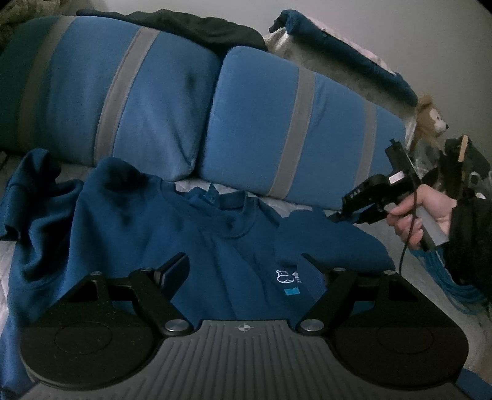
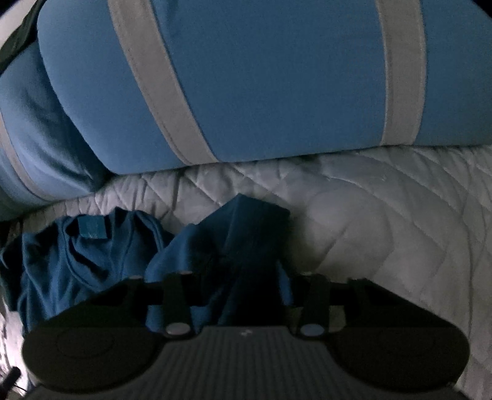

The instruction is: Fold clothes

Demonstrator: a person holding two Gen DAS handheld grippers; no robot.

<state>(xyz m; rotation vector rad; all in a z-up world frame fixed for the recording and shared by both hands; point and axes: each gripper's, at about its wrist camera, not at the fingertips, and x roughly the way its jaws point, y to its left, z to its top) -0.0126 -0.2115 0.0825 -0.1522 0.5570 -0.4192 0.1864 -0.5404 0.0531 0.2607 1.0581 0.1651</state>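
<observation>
A dark blue sweatshirt (image 1: 184, 234) with a small white chest logo lies face up on the quilted bed, its collar toward the pillows. My left gripper (image 1: 243, 270) is open just above the chest, holding nothing. My right gripper (image 1: 341, 214) is at the shirt's right shoulder, held in a hand. In the right wrist view my right gripper (image 2: 243, 286) has a fold of the blue fabric (image 2: 246, 234) bunched between its fingers; the fingertips are hidden under the cloth. The collar tag (image 2: 92, 227) shows to its left.
Two blue pillows with grey stripes (image 1: 286, 129) (image 2: 246, 77) lean along the head of the bed. A black garment (image 1: 190, 27) lies on top of them. A stuffed toy (image 1: 430, 123) and clutter sit at the right. White quilted bedding (image 2: 384, 215) extends right.
</observation>
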